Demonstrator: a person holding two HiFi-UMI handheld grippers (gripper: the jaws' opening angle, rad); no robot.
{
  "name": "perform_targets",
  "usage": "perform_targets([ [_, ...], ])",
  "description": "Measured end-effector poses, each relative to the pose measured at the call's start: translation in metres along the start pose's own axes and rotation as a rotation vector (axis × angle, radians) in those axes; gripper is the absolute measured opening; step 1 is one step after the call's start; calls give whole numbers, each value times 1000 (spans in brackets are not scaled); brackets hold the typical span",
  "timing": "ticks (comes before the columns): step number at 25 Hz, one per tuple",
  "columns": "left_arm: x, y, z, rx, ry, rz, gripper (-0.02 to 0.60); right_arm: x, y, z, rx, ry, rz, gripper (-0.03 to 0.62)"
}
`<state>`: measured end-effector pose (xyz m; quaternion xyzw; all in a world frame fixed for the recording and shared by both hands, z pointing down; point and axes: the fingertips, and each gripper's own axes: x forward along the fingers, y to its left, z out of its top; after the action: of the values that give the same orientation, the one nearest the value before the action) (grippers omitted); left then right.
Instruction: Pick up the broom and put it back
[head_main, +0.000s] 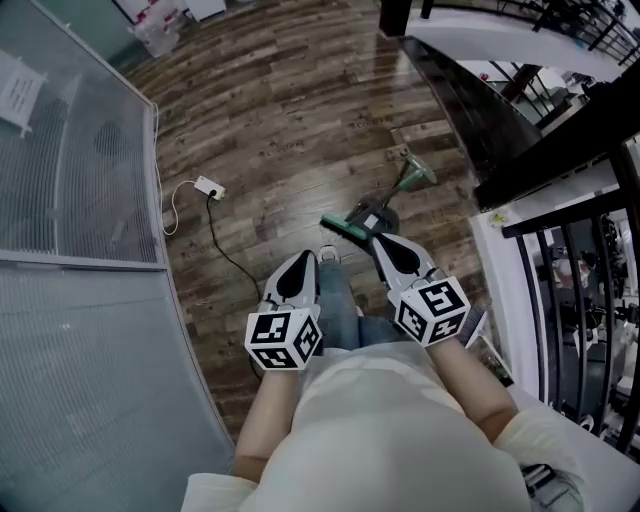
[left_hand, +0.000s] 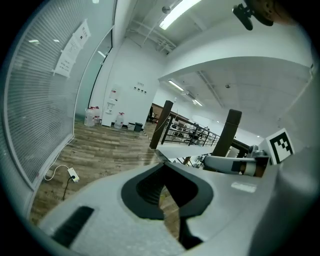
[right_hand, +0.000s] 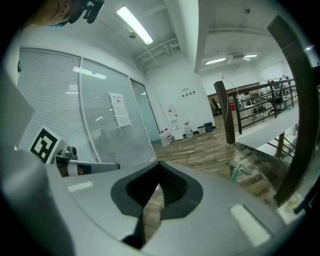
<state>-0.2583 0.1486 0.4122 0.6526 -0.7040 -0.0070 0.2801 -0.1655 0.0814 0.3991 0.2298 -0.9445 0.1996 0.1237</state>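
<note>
The broom lies on the wooden floor ahead of me, with its green head (head_main: 343, 228) nearest and its green handle (head_main: 411, 177) slanting away toward the dark ledge. My right gripper (head_main: 379, 239) is shut and empty, its tip just above the broom's head. In the right gripper view the green handle end (right_hand: 239, 170) shows to the right, beyond the right gripper (right_hand: 159, 163). My left gripper (head_main: 301, 262) is to the left of the broom, shut with nothing in it. The left gripper view shows the left gripper (left_hand: 161, 164) with its jaws meeting at the tip.
A white power strip (head_main: 208, 186) with a white and a black cable lies on the floor to the left. A glass partition with blinds (head_main: 80, 150) runs along the left. A dark ledge (head_main: 470, 110) and a black railing (head_main: 560, 300) close off the right.
</note>
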Motion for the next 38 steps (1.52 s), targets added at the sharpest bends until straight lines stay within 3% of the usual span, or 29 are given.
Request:
perform_targets([
  [19, 124, 13, -9, 83, 145, -116, -2, 51, -124, -23, 100, 33, -281, 6],
  [28, 172, 13, -22, 93, 195, -158, -2, 71, -172, -41, 141, 35, -361, 8],
  [38, 219, 20, -34, 116, 247, -191, -2, 89, -219, -70, 217, 53, -433, 122],
])
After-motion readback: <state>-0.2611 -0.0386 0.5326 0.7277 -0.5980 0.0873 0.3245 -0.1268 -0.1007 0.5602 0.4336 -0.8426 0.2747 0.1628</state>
